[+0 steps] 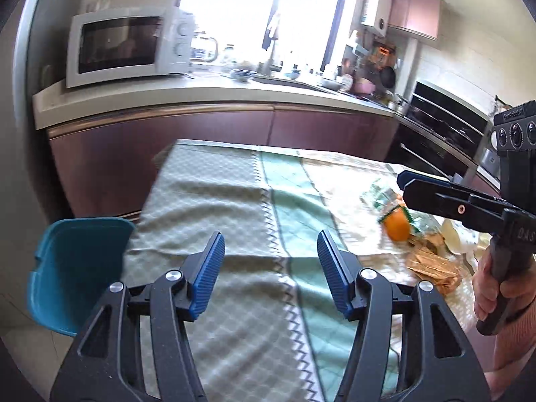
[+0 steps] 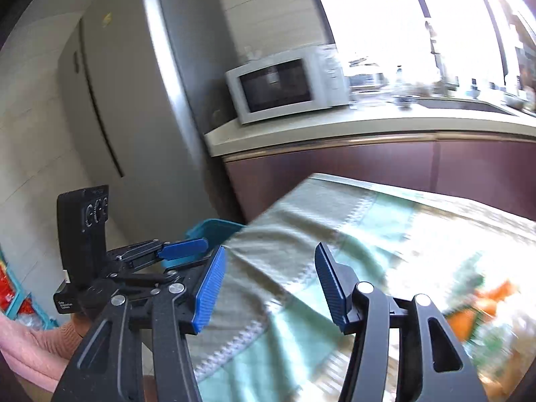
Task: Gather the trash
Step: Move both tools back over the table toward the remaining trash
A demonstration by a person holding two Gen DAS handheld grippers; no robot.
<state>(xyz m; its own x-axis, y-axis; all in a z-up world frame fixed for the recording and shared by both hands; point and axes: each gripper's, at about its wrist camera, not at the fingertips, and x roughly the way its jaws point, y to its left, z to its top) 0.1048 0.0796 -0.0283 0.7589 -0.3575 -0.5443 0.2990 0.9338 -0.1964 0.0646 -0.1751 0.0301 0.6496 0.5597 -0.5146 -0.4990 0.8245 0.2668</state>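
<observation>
A pile of trash lies on the right part of the table: an orange wrapper, a crumpled clear green-printed bag, brown paper scraps and a pale shell-like piece. In the right wrist view the pile is blurred at the lower right. A teal bin stands on the floor by the table's left edge. My left gripper is open and empty over the tablecloth. My right gripper is open and empty, left of the trash; it also shows in the left wrist view.
The table carries a green and beige checked cloth. Behind it runs a kitchen counter with a white microwave, a sink and dishes. A grey fridge stands at the left. An oven is at the right.
</observation>
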